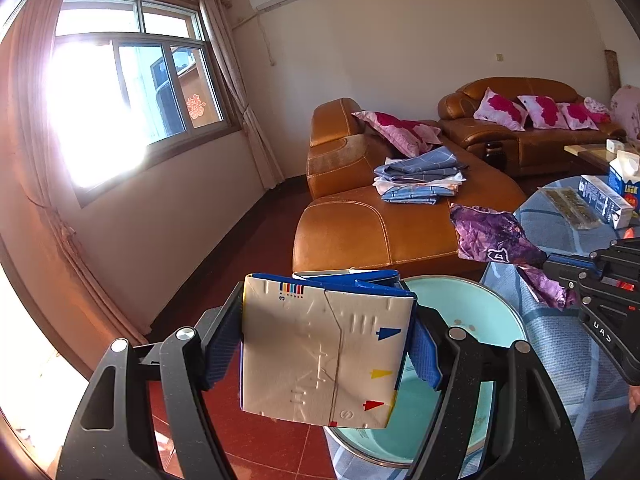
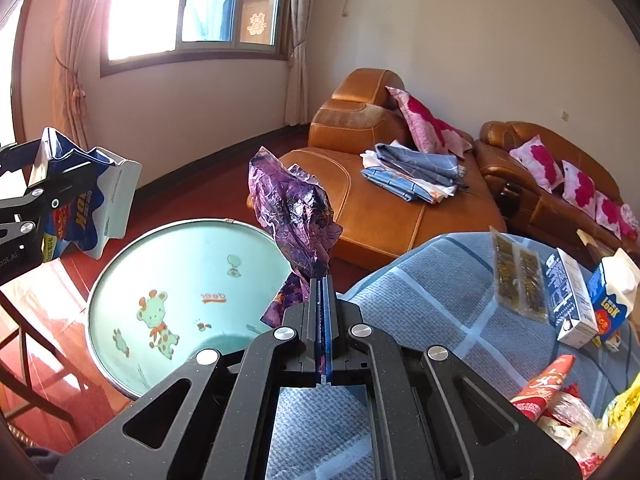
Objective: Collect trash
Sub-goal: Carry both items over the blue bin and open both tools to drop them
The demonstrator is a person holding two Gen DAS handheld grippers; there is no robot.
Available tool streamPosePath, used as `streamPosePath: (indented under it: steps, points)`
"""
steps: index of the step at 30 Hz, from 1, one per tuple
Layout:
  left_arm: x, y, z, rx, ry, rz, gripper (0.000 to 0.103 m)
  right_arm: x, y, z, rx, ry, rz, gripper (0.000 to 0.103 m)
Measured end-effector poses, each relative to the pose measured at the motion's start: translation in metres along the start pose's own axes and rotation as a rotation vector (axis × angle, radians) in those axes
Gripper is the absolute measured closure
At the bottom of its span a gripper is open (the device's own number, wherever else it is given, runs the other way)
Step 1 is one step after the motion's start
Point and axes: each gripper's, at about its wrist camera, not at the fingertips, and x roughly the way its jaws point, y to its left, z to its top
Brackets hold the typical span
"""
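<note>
Left gripper point(image 1: 328, 344) jaws squeezing the carton point(image 1: 326, 356) just over the near rim of the bin point(image 2: 180, 300), right gripper point(image 2: 323, 292) jaws pinched tight on the purple wrapper point(image 2: 292, 216) above its far rim.

Three cartons point(image 2: 86, 204), one purple wrapper point(image 2: 294, 216), one basin point(image 2: 176, 276).

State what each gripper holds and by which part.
Left gripper clamps a milk carton across its two sides, near the base. Right gripper pinches a crumpled purple wrapper by its lower end.
</note>
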Motion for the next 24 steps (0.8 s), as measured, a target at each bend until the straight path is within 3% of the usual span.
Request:
streamPosePath:
  steps: [17,20,23,24]
  points:
    - [0.005,-0.002,-0.002,0.002,0.013,-0.002,0.033,0.015,0.022,-0.001,-0.112,0.053,0.027,0.100]
    - [0.008,-0.005,-0.003,0.000,0.015,-0.025,0.032,0.012,0.022,0.000,-0.114,0.040,0.035,0.091]
    - [0.007,-0.008,-0.004,0.002,0.012,-0.056,0.032,0.009,0.020,0.000,-0.106,0.025,0.035,0.072]
    - [0.007,-0.010,-0.005,0.007,0.011,-0.064,0.032,0.007,0.019,0.000,-0.098,0.017,0.036,0.070]
